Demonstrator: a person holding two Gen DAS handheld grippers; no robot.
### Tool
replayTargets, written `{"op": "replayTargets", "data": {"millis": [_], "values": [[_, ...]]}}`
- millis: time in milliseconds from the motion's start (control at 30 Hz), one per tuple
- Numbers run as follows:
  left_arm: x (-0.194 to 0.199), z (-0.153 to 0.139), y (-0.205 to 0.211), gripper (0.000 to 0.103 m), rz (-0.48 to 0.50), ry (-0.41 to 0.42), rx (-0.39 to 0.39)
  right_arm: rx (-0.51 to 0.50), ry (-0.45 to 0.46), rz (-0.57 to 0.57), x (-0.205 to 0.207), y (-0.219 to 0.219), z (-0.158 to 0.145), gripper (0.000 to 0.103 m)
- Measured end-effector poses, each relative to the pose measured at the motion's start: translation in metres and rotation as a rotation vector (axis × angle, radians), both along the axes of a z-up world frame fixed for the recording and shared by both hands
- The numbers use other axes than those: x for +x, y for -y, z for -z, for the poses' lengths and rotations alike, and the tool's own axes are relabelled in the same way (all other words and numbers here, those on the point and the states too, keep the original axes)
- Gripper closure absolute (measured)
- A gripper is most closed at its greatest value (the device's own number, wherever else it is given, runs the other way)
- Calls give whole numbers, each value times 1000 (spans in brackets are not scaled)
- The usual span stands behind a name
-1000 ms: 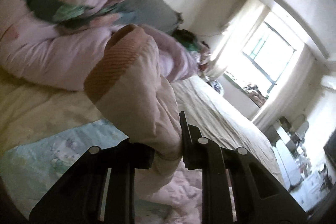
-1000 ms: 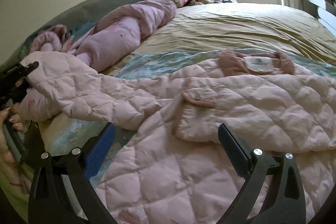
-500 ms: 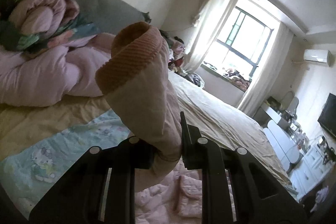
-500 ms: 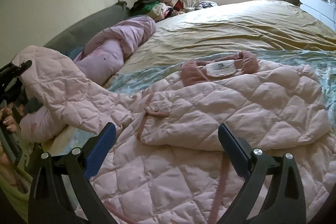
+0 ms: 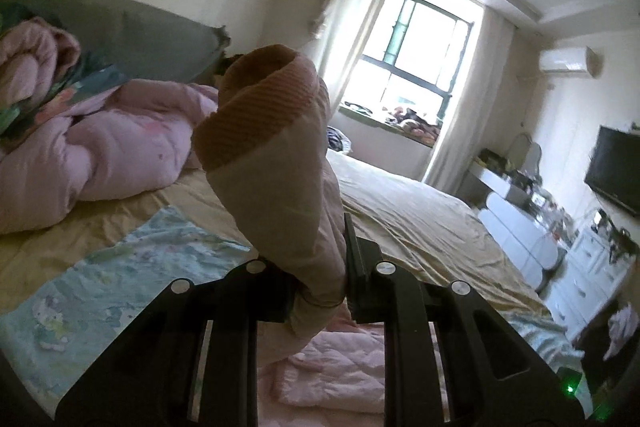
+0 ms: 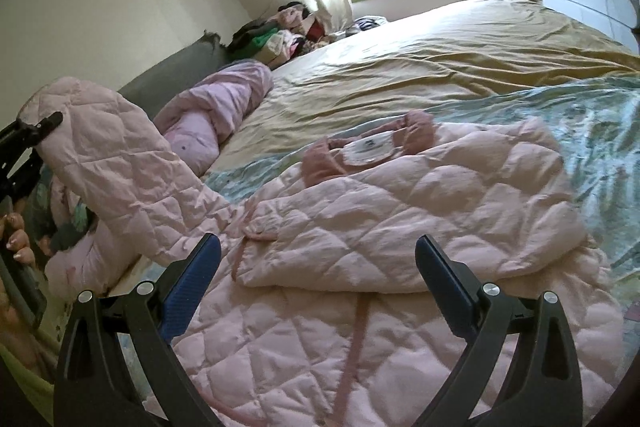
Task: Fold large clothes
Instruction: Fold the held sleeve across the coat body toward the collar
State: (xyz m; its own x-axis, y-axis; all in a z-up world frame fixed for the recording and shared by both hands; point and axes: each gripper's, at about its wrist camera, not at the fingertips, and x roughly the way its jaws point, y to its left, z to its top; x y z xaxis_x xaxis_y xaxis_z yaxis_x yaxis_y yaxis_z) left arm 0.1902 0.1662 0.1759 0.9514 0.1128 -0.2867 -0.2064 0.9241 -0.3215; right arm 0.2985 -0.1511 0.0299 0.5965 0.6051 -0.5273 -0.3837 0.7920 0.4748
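Observation:
A pink quilted jacket [image 6: 400,227] lies spread on the bed, collar and white label [image 6: 370,147] toward the far side, one sleeve folded across its front. My left gripper [image 5: 320,279] is shut on the other sleeve [image 5: 288,195] just below its ribbed cuff [image 5: 256,111], which stands up above the jaws. In the right wrist view that sleeve [image 6: 116,163] is lifted at the left, held by the left gripper [image 6: 28,143]. My right gripper [image 6: 316,279] is open and empty, hovering over the jacket's lower front.
The bed has a yellow sheet [image 6: 420,59] and a light blue printed blanket [image 5: 120,283]. A rolled purple duvet [image 5: 100,151] lies along the grey headboard [image 5: 140,39]. Clothes pile [image 6: 280,35] near the window. White drawers [image 5: 520,239] and a TV [image 5: 616,171] stand to the right.
My left gripper has lifted the sleeve higher and swung it toward the jacket body. The right gripper has stayed open, tilting up slightly over the jacket.

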Motion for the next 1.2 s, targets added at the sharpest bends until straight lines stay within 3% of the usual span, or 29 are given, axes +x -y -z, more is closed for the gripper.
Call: {"op": "replayTargets", "data": {"millis": [267,700,1200], "values": [[25,19,46,91,106,-34,58,22,-10,68,3,37,4,6],[58,66,110,91,288,-105,84,46,-31,175,10,88,12,6],[80,143,184,88,461,-307,136,110,-85,319,20,145,25,6]]}}
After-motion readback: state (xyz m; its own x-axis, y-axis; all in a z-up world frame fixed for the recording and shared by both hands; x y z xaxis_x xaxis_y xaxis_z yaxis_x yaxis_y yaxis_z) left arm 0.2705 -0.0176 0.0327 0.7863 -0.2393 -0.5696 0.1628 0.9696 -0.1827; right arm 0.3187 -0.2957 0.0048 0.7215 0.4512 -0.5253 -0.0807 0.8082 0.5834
